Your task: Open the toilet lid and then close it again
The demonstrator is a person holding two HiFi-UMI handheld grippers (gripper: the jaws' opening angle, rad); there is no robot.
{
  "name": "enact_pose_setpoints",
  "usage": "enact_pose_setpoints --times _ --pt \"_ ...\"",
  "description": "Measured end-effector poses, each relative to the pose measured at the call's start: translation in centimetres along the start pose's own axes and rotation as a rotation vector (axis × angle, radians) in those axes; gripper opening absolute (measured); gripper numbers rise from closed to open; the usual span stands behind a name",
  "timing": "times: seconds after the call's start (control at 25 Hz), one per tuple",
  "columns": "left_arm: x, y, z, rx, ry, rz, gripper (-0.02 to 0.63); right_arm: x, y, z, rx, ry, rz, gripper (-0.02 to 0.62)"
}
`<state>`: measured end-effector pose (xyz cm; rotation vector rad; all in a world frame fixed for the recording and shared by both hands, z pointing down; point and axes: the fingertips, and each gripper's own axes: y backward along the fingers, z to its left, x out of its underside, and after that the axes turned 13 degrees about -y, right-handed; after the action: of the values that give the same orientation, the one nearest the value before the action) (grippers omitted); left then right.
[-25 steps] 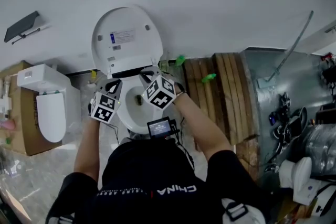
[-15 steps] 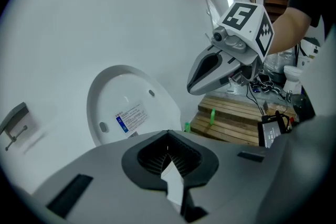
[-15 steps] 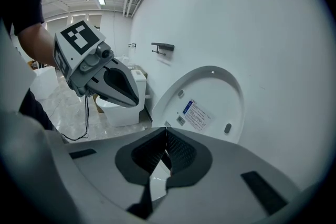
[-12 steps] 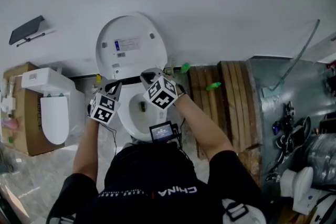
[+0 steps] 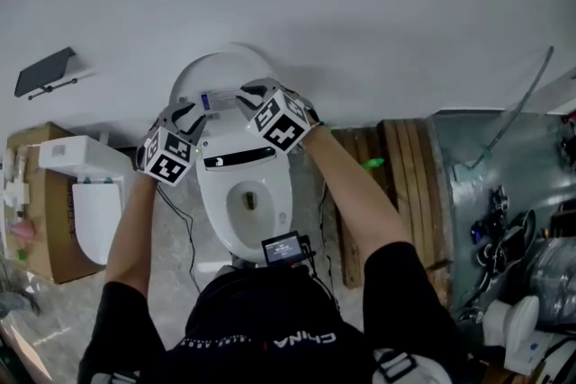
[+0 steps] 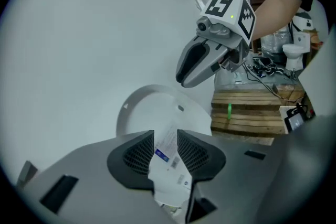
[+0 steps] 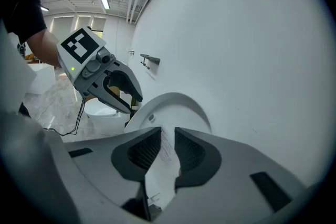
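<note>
The white toilet lid (image 5: 219, 70) stands raised against the wall, above the open bowl (image 5: 245, 204). Both grippers are up at the lid's upper part. My left gripper (image 5: 188, 115) is at its left side and my right gripper (image 5: 249, 91) is near its top middle. In the left gripper view the jaws (image 6: 166, 136) have just been opening; nothing lies between them, and the lid's label (image 6: 169, 152) shows through the gap. In the right gripper view the jaws (image 7: 168, 136) have also just been opening, to a narrow gap with only the lid (image 7: 181, 107) beyond.
A second toilet (image 5: 85, 193) sits on a cardboard box at the left. A wooden pallet (image 5: 405, 184) lies right of the bowl, with tools and clutter (image 5: 504, 220) beyond it. A dark bracket (image 5: 45, 72) is fixed to the wall at upper left.
Both grippers have risen from beside the seat hinge to the upper part of the raised lid. Their jaws now show a small gap.
</note>
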<state>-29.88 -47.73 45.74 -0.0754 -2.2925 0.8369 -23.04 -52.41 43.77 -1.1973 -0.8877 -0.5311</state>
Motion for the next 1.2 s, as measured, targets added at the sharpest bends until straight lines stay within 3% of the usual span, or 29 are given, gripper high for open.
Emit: enact_pose_setpoints --times 0.08,0.16,0.28,0.48,0.76,0.88,1.08,1.2 --pt "-0.5 -0.9 3.0 -0.033 -0.013 -0.001 0.131 -1.8 -0.9 -1.9 -0.001 0.011 -0.002 0.12" --pt "-0.4 -2.1 5.7 -0.054 -0.02 0.018 0.155 -3.3 -1.9 -3.9 0.016 0.024 -0.005 0.154" --pt "1.0 -4.2 8.7 -0.043 -0.033 0.083 0.173 -4.3 -3.9 -6.5 0.018 0.022 0.026 0.175" --pt "1.3 -6.2 11.7 0.018 0.0 0.072 0.173 -4.6 -6.3 -9.3 -0.048 -0.011 0.093 0.175" --pt "1.7 -8.0 11.8 0.114 -0.035 0.115 0.172 -4.4 -8.4 -8.8 -0.122 -0.002 0.174 0.175" --pt "1.5 -8.2 11.6 0.104 -0.028 0.11 0.172 -4.1 -8.4 -8.7 -0.11 -0.015 0.175 0.164" --pt "1.1 -6.9 10.8 0.099 0.076 0.057 0.17 -3.8 -7.3 -7.8 -0.108 -0.016 0.16 0.16" --pt "0.8 -5.8 9.8 0.095 0.065 0.047 0.165 -3.1 -6.2 -7.0 -0.103 0.021 0.168 0.16"
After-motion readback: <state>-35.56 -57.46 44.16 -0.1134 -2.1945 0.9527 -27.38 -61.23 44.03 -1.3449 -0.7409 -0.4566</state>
